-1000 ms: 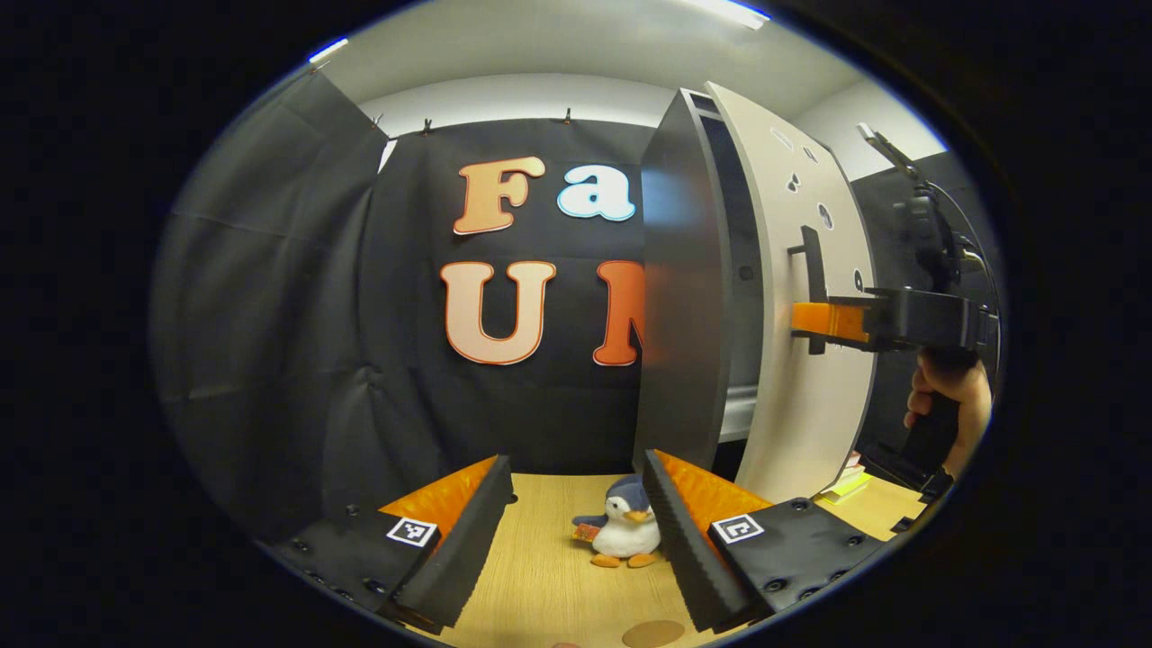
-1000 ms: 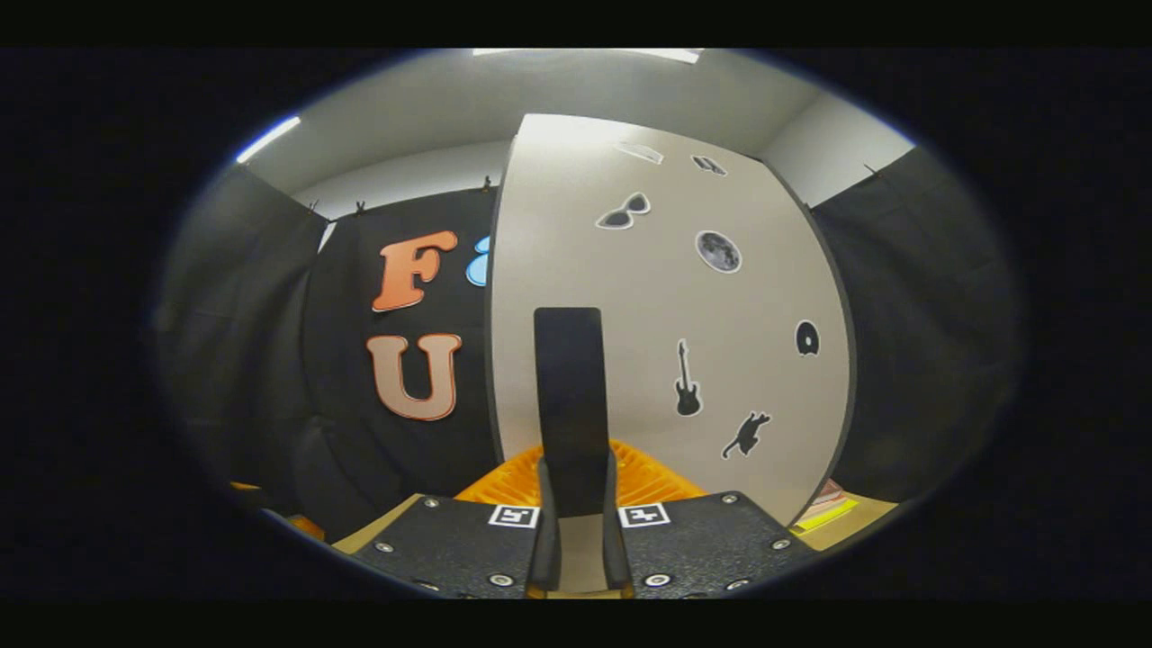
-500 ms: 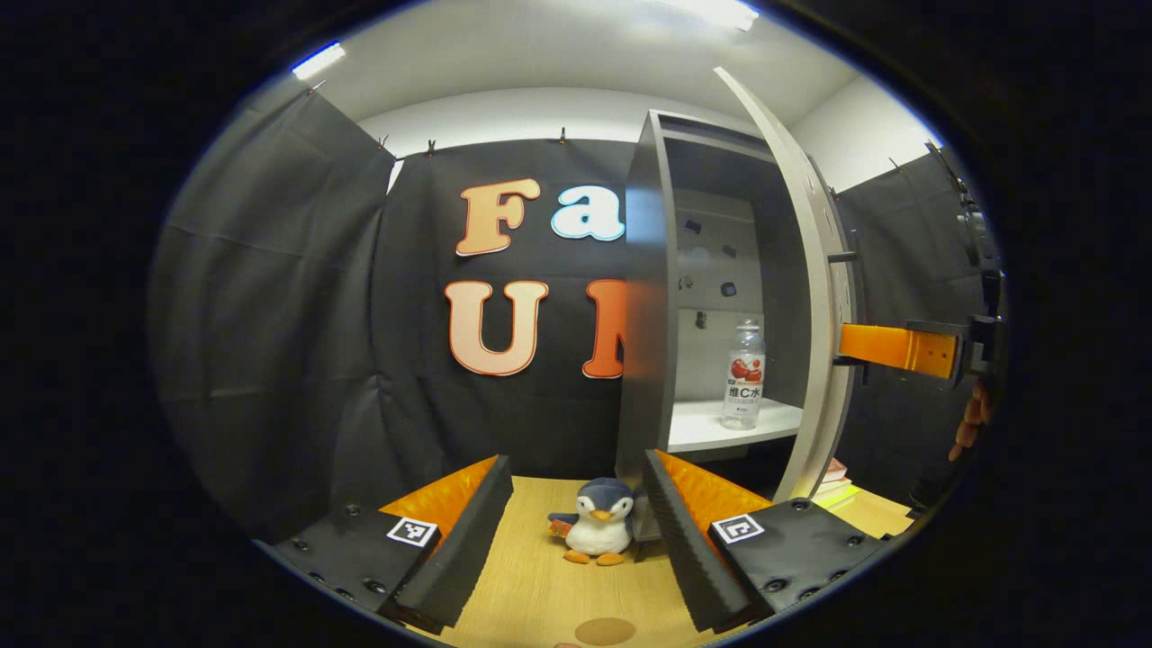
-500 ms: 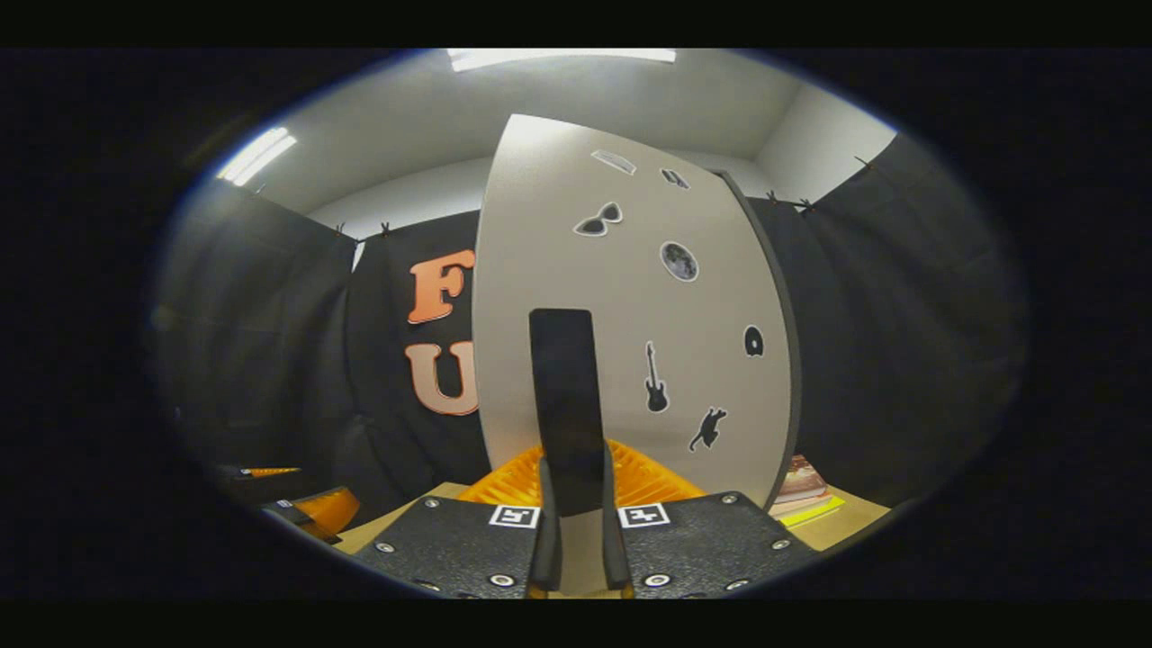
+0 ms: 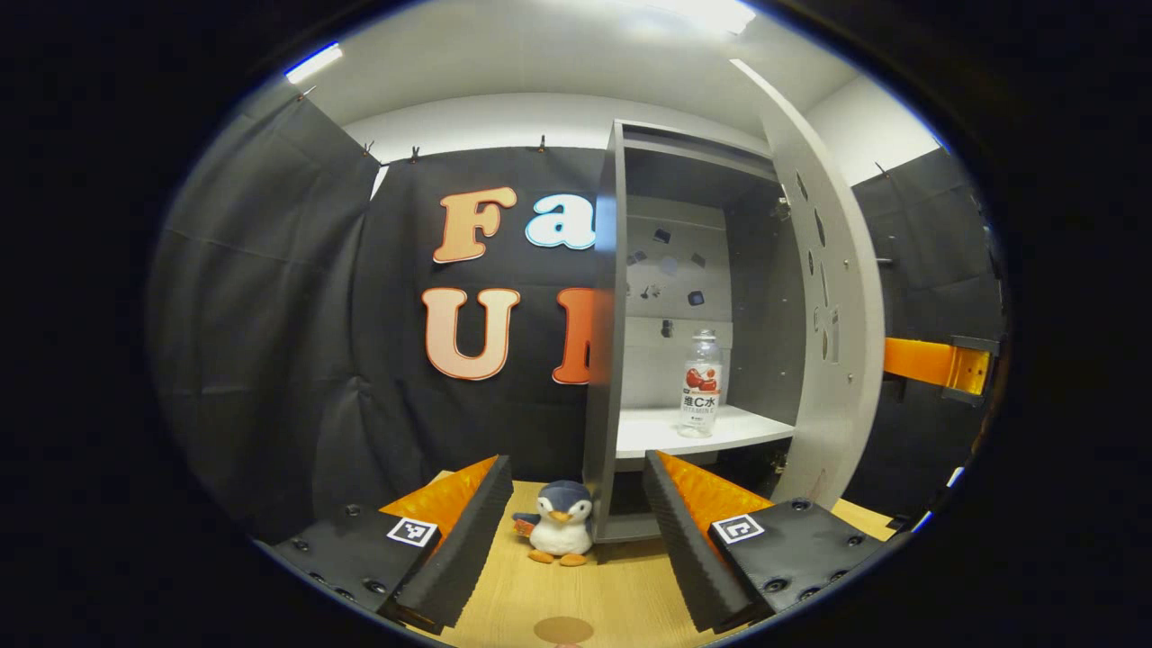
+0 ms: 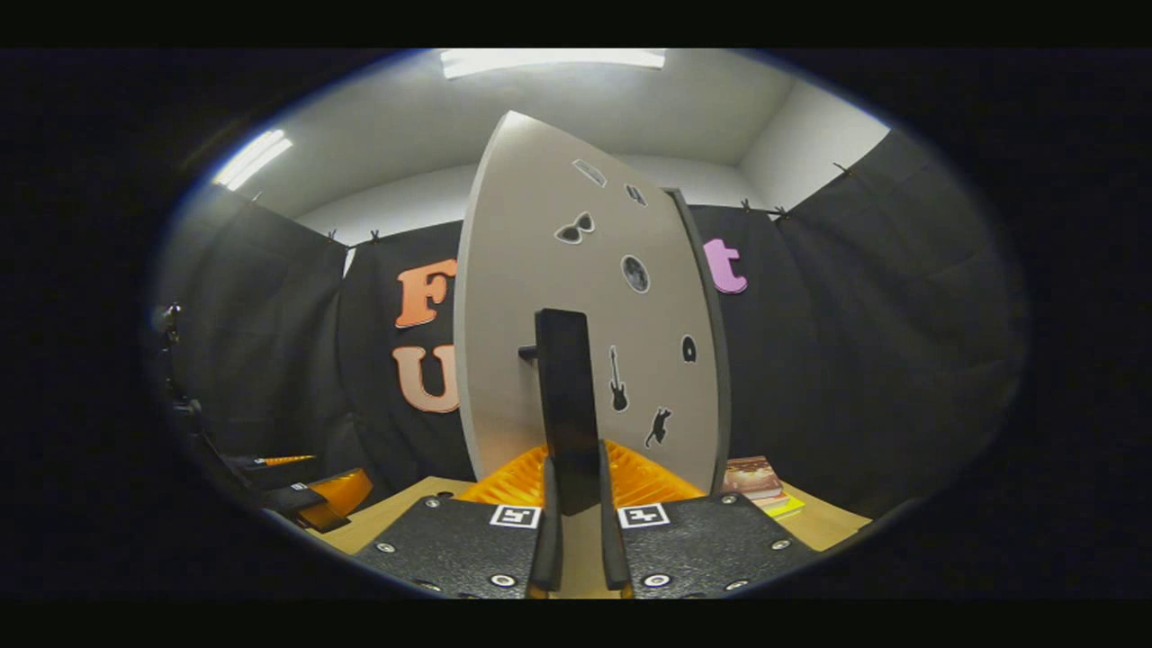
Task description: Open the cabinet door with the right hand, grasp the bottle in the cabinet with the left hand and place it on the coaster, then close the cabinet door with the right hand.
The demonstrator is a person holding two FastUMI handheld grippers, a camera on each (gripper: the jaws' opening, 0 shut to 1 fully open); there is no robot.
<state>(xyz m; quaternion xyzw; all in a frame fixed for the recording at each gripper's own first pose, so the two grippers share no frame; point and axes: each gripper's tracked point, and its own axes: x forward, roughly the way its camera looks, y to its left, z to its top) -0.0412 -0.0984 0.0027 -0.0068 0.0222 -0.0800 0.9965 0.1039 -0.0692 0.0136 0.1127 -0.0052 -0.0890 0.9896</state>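
The grey cabinet [image 5: 605, 297] stands open on the wooden table. A clear bottle [image 5: 700, 382] with a white label stands upright on its white shelf [image 5: 657, 432]. The door [image 5: 832, 297] is swung out to the right. My left gripper [image 5: 576, 540] is open and empty, low over the table and in front of the cabinet. A round brown coaster [image 5: 563, 629] lies on the table just below its fingers. In the right gripper view, my right gripper [image 6: 573, 486] is shut on the door's black handle [image 6: 567, 405], with the stickered door face [image 6: 585, 297] right ahead.
A plush penguin [image 5: 560, 531] sits on the table at the cabinet's front left corner. Stacked books [image 6: 754, 477] lie on the table behind the door. The left gripper [image 6: 306, 490] shows far left in the right gripper view.
The right gripper has pulled the door from nearly closed to wide open, uncovering the shelf and bottle. The left gripper view has shifted, so the penguin and coaster sit further left.
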